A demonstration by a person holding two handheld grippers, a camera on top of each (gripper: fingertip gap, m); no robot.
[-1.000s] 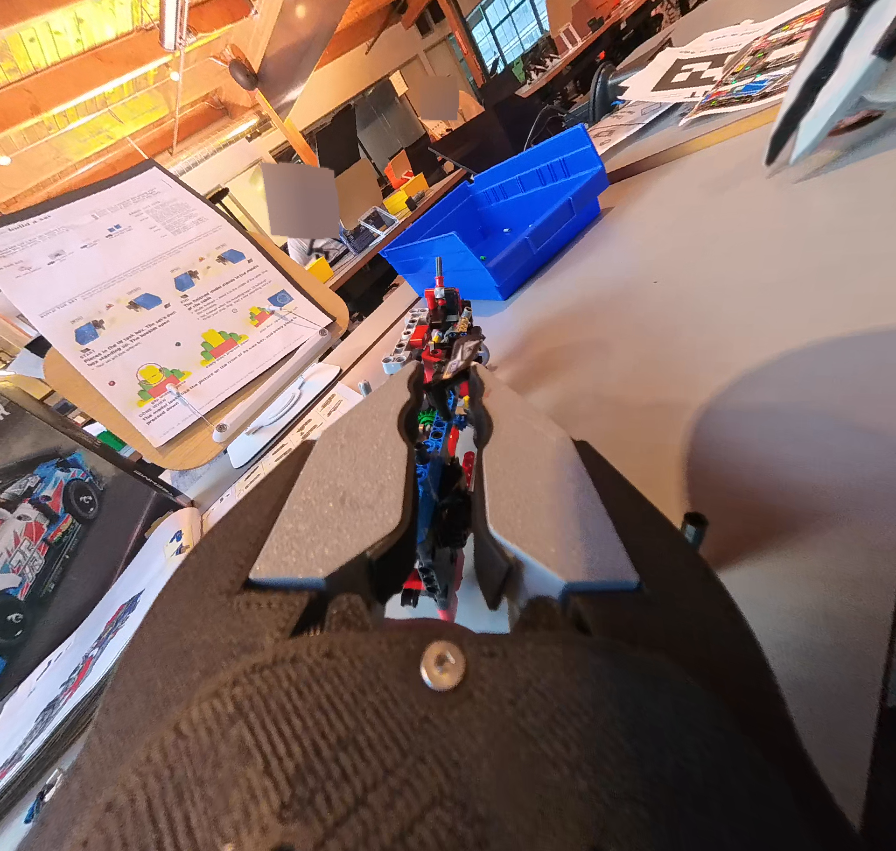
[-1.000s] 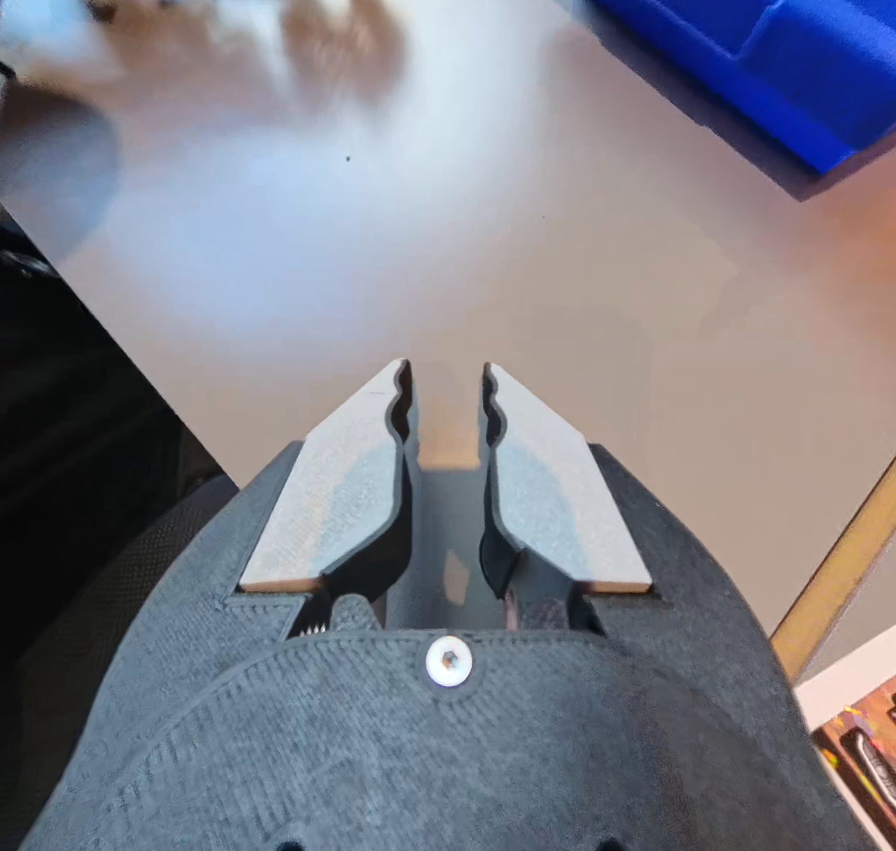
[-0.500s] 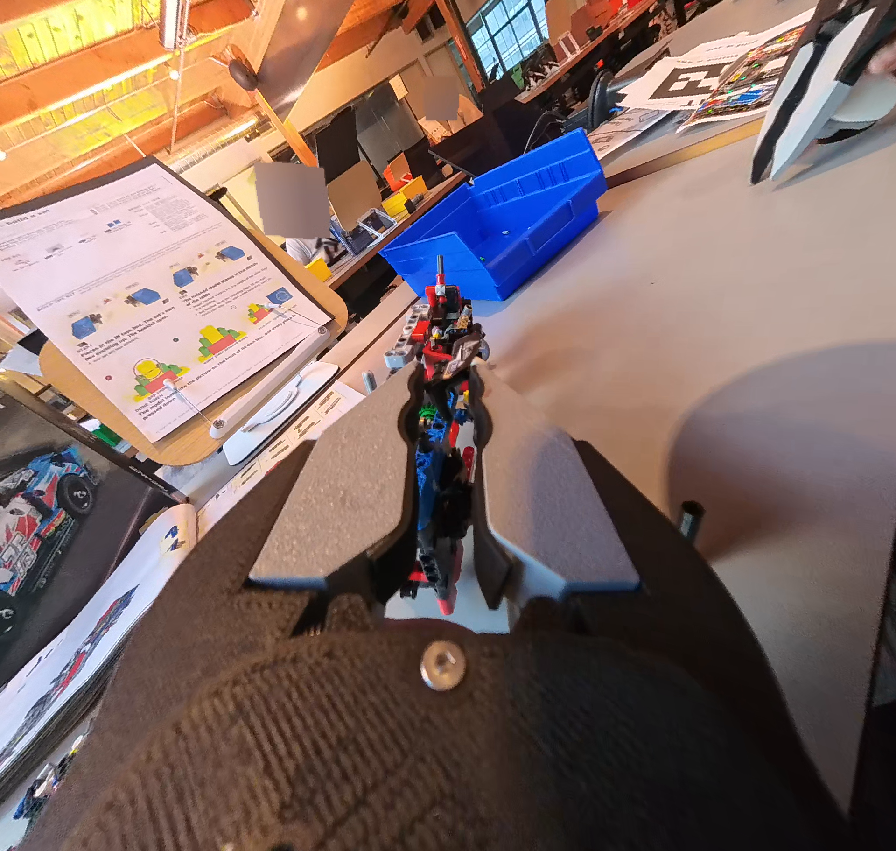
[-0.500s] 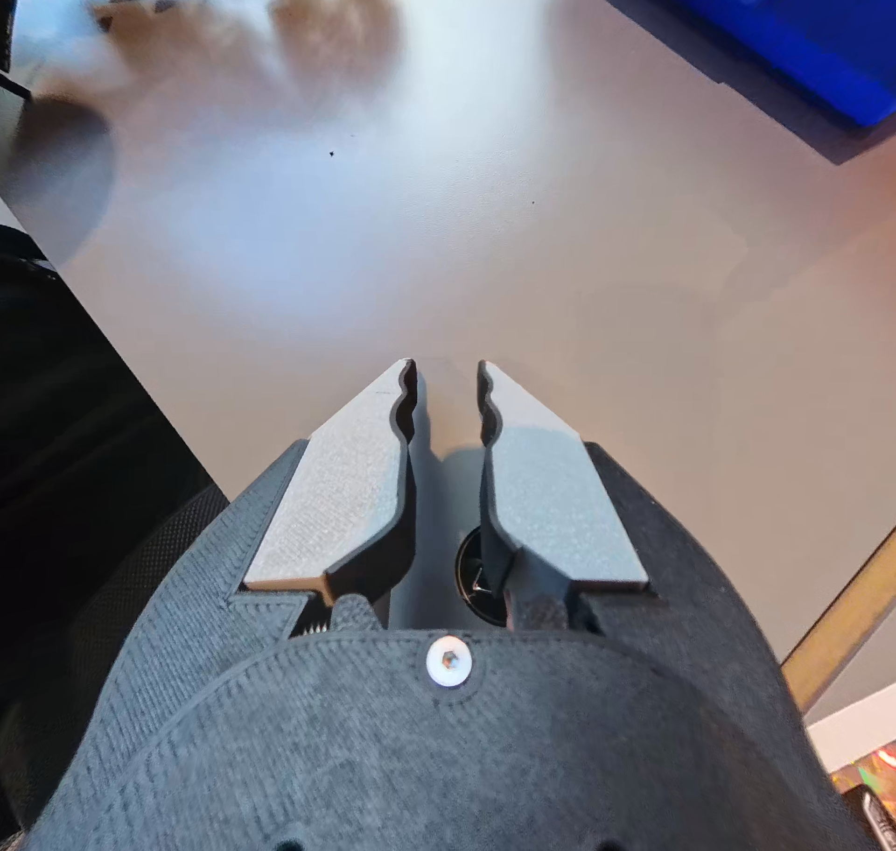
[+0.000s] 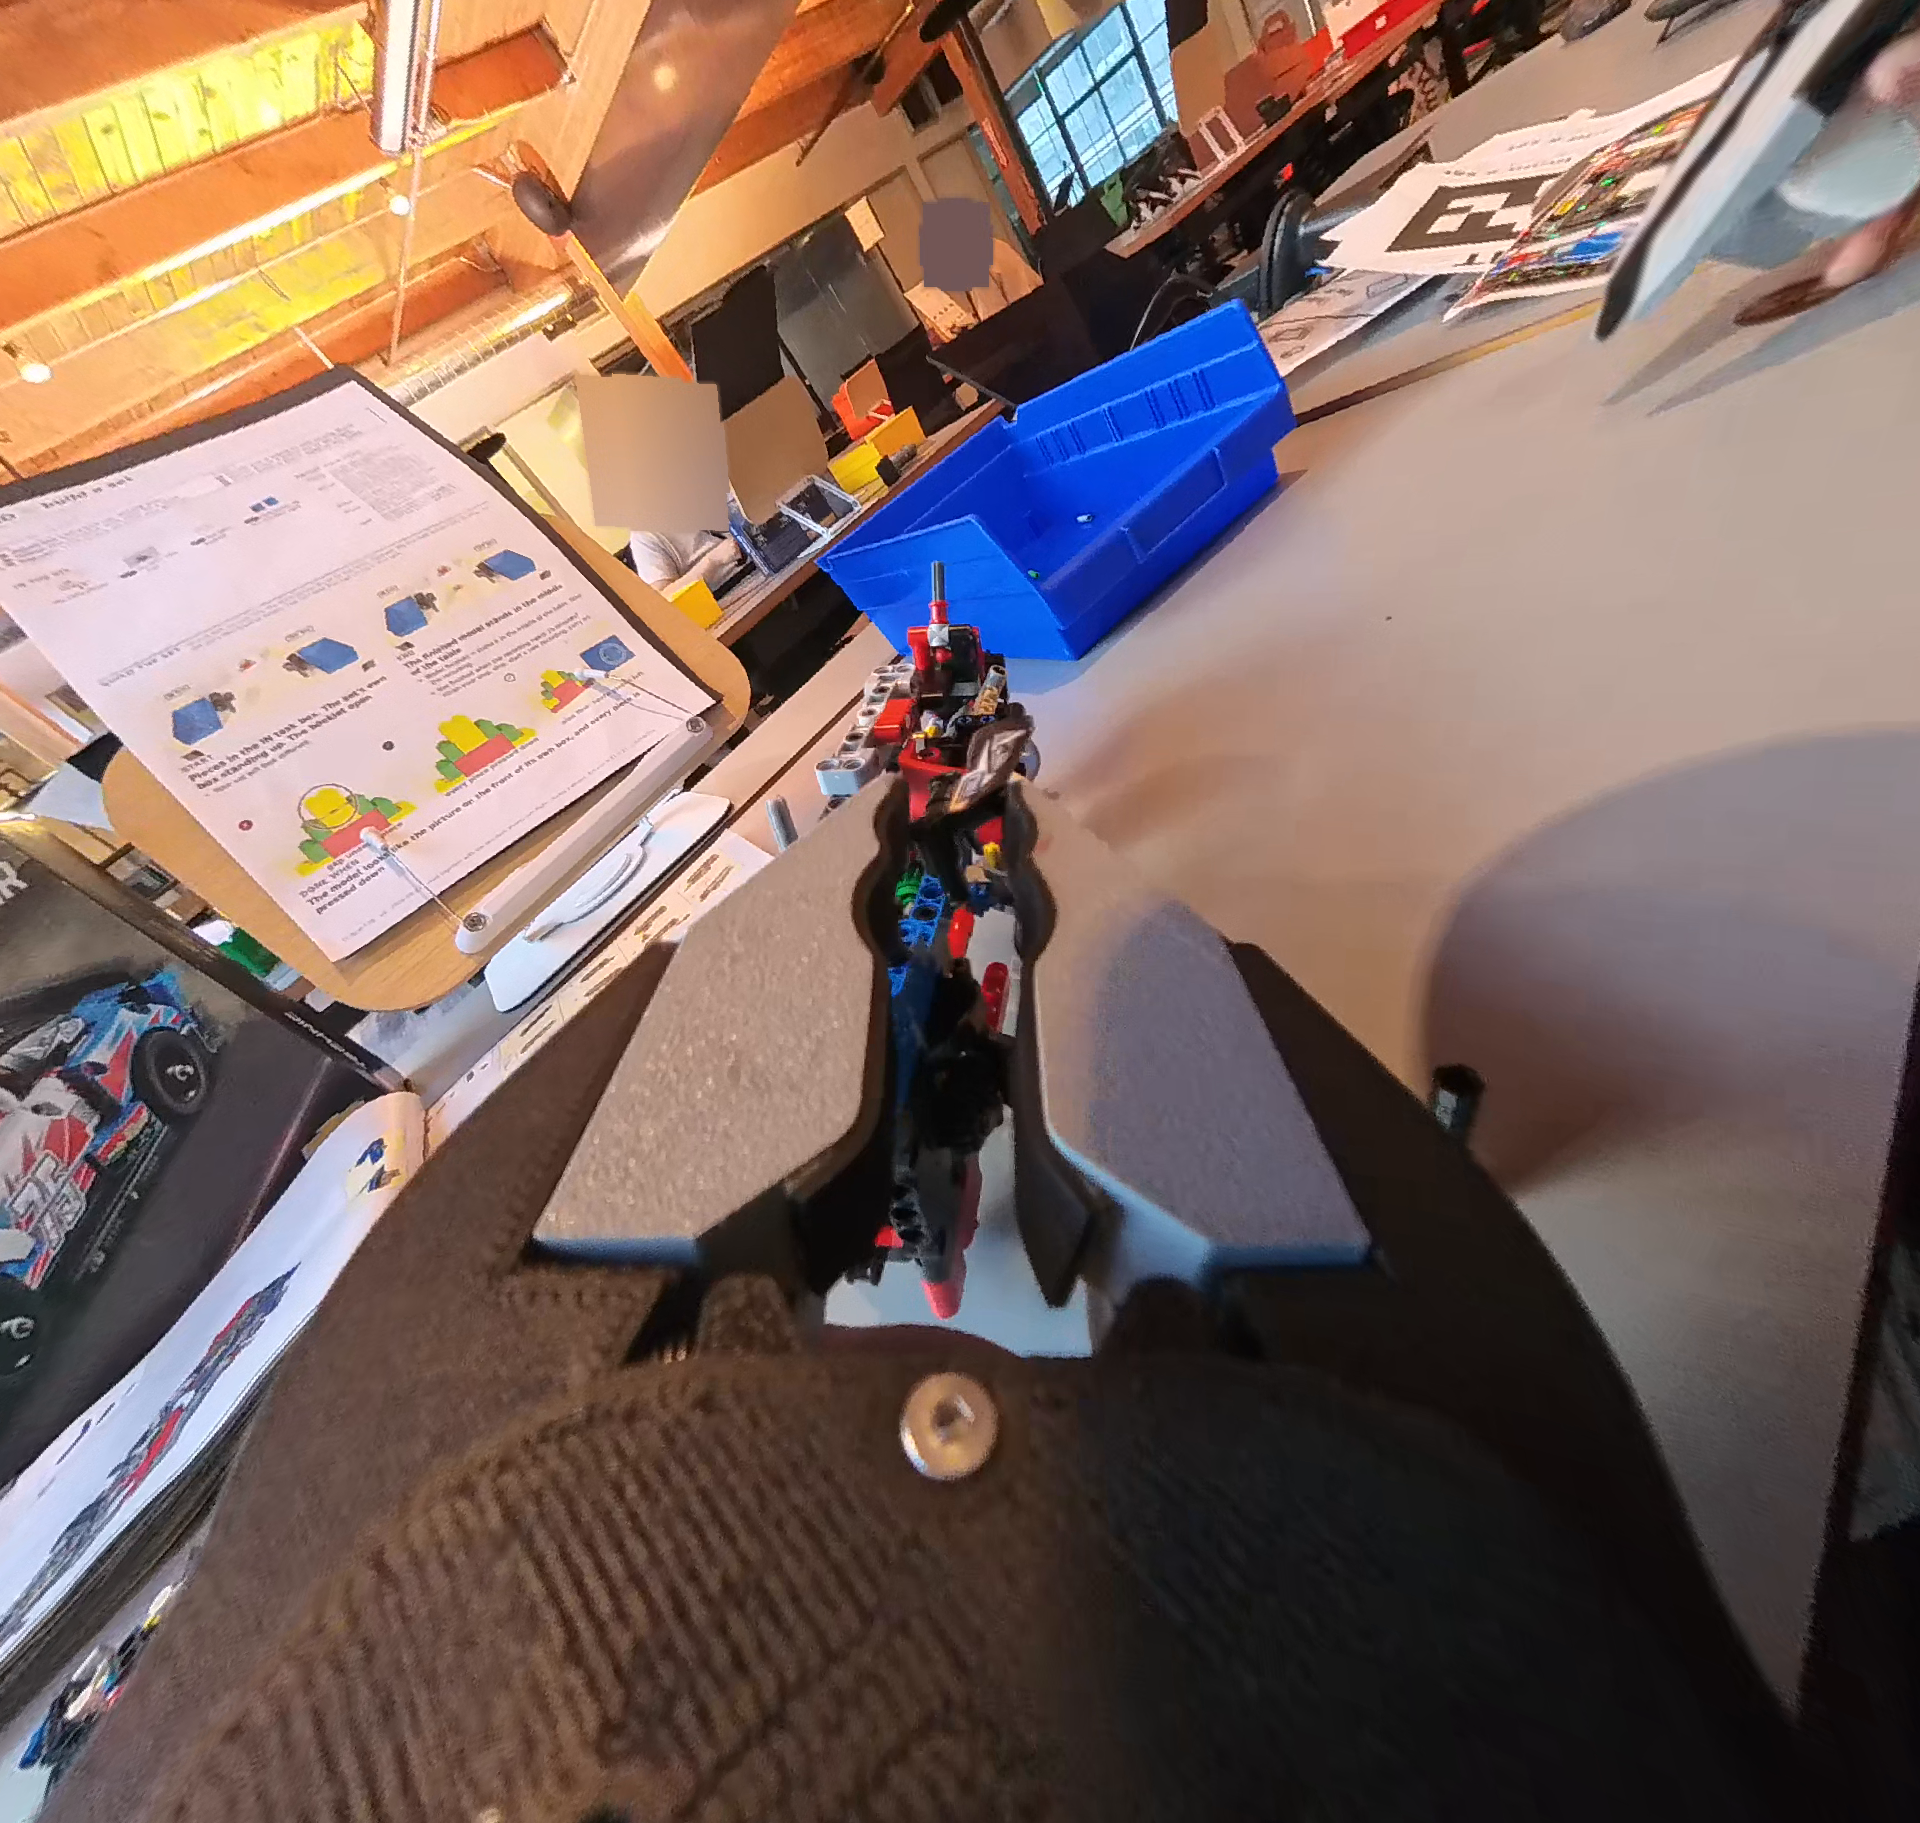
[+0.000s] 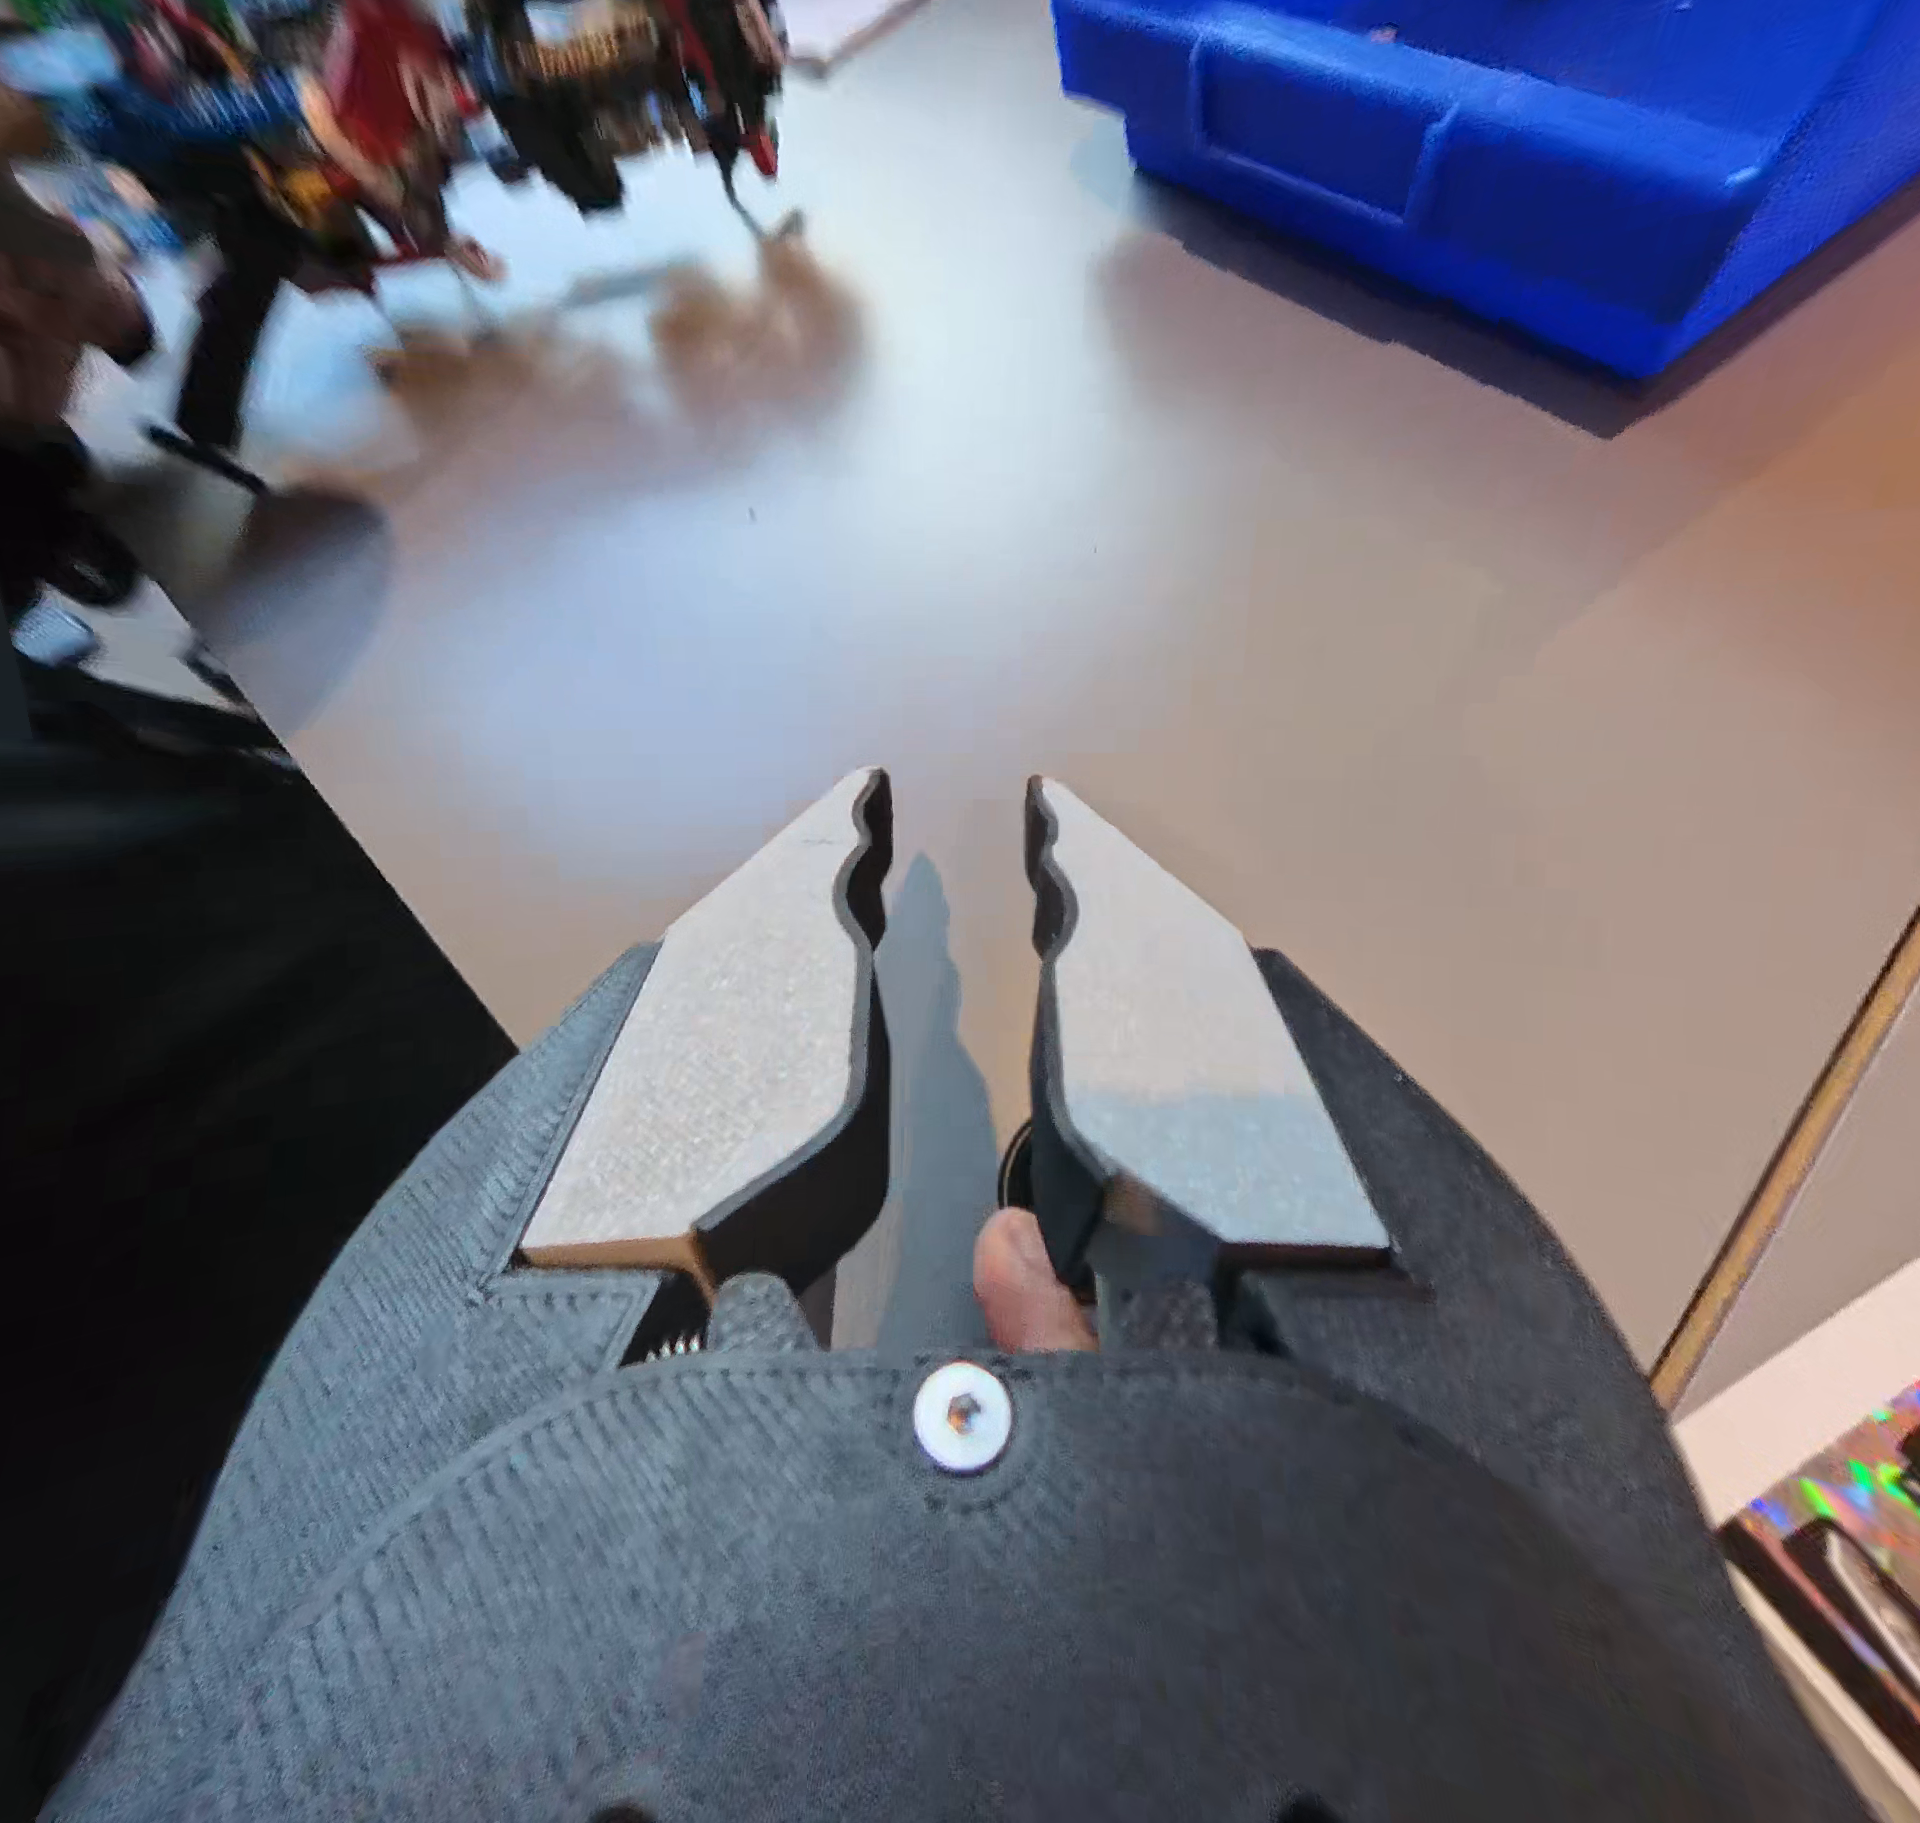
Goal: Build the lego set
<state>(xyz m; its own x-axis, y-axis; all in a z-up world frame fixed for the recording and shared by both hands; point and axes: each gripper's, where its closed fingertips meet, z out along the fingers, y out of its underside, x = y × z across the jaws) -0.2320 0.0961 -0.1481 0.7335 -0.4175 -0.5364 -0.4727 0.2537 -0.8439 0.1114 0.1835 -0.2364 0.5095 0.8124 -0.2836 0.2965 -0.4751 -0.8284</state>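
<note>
While my left gripper [image 5: 951,828] stays clamped on the lego model [image 5: 948,952], its jaws pressed against both sides of the red, blue and black build, the view along it has barely changed from half a second ago. The model sticks out past the fingertips, lifted above the grey bench [image 5: 1455,630], its grey pin pointing toward the blue bin [image 5: 1081,495] at the far side of the bench.

My right gripper [image 6: 958,817] is empty, jaws slightly apart with bare bench showing between them. A fingertip [image 6: 1023,1290] now shows at the base of the right jaw, where a second ago there was none, and a dark round part [image 6: 1016,1165] sits just above it. This view has tilted up: the blue bin [image 6: 1507,142] fills more of the upper right corner, and the blurred model [image 6: 416,100] held by the other gripper has come into the upper left. In the left view, my right gripper [image 5: 1756,163] has drifted further toward the far right corner.
</note>
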